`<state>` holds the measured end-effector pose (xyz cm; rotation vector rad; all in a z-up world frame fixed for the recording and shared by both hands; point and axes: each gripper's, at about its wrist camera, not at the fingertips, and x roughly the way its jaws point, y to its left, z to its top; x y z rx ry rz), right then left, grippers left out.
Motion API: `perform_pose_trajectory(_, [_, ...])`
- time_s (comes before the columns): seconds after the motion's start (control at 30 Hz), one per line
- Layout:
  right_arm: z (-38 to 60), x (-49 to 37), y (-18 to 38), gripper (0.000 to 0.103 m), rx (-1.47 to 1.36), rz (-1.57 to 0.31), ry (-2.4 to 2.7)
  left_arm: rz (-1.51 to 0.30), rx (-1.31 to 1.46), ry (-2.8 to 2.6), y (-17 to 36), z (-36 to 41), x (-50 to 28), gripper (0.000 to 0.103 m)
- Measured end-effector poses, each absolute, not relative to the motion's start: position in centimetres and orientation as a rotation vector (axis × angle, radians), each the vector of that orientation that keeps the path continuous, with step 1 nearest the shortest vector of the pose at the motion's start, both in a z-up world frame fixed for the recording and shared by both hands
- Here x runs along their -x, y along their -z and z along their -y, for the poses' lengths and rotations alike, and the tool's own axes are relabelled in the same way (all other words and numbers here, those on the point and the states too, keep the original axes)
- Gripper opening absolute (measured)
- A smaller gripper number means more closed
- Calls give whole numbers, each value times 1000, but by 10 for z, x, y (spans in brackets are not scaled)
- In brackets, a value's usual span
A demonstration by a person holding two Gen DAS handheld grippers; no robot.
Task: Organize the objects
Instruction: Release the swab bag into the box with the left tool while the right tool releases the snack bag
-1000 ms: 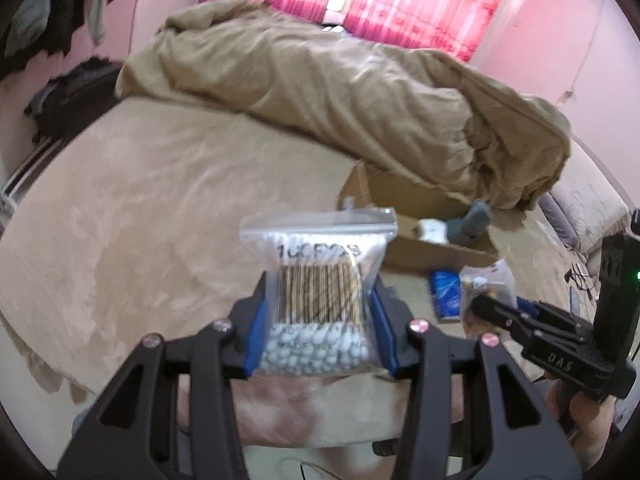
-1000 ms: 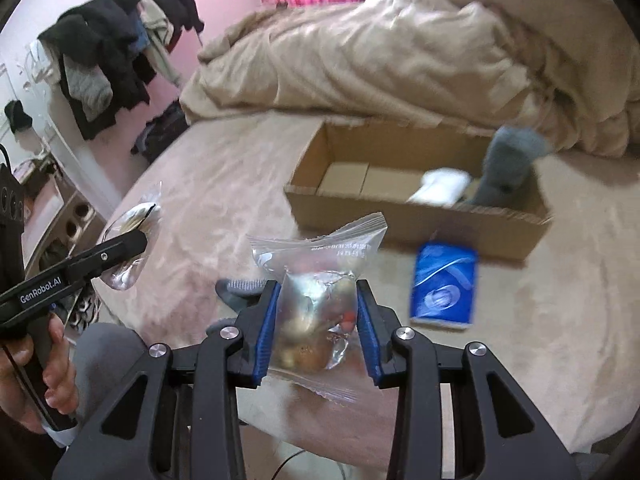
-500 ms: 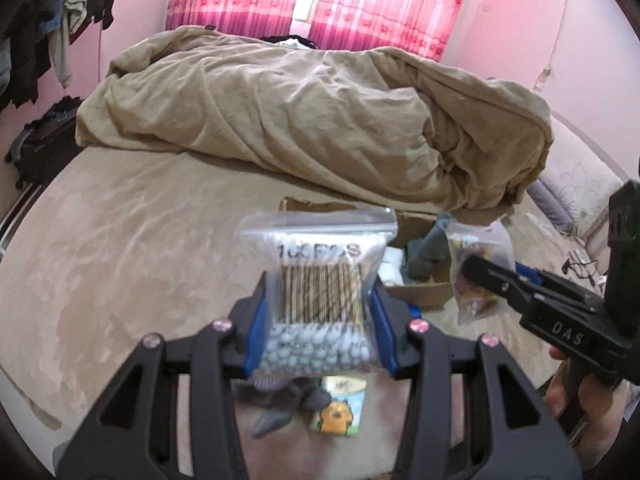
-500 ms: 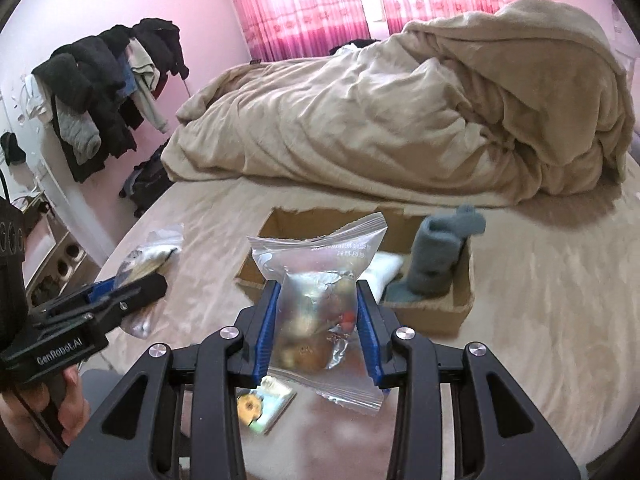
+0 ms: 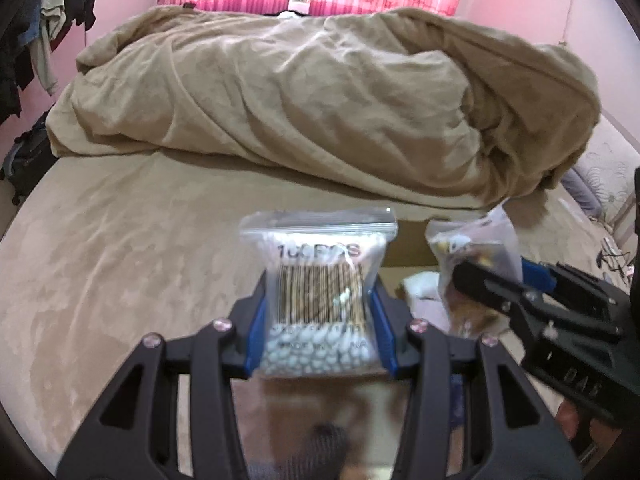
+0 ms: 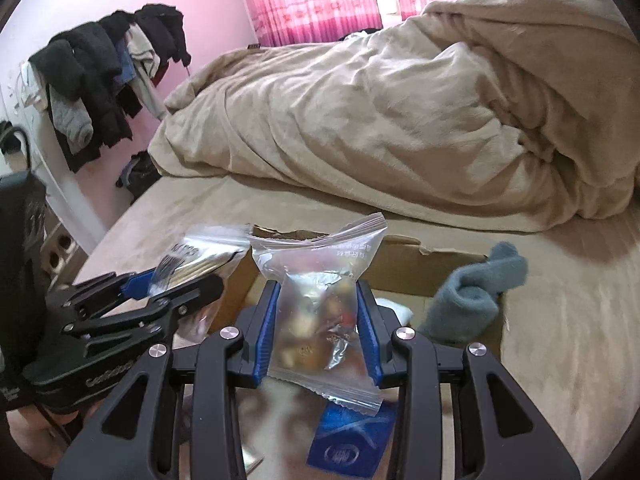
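My left gripper (image 5: 318, 324) is shut on a clear zip bag of cotton swabs (image 5: 318, 280), held upright above the bed. My right gripper (image 6: 318, 332) is shut on a clear snack bag (image 6: 320, 308) with mixed pieces inside. Both bags hang side by side at the near edge of an open cardboard box (image 6: 404, 258). In the left wrist view the right gripper (image 5: 492, 280) comes in from the right with its snack bag (image 5: 472, 256). In the right wrist view the left gripper (image 6: 168, 280) shows at the left with the swab bag (image 6: 200, 252). A grey sock (image 6: 476, 292) hangs over the box's right wall.
A white item (image 6: 396, 310) lies inside the box. A blue packet (image 6: 348, 440) lies on the bed (image 5: 120, 248) below my right gripper. A crumpled tan duvet (image 5: 320, 100) fills the far half of the bed. Clothes (image 6: 104, 72) hang at the left wall.
Both grippers have moved forward over the bed toward the cardboard box, which now sits close behind the two bags. Both bags stay gripped as before.
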<state>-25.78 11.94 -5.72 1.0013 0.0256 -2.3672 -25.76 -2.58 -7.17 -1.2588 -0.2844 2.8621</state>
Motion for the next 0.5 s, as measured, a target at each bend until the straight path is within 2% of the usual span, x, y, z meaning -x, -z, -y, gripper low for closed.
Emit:
perform_pose_trajectory(0.3, [-107, 292, 95, 39, -1067, -13, 2308, 223, 1312, -2825, 95, 22, 290, 47])
perform_pose_trajectory(0.5, [-114, 304, 107, 41, -1108, 37, 2312, 214, 1309, -2805, 94, 21, 291, 58])
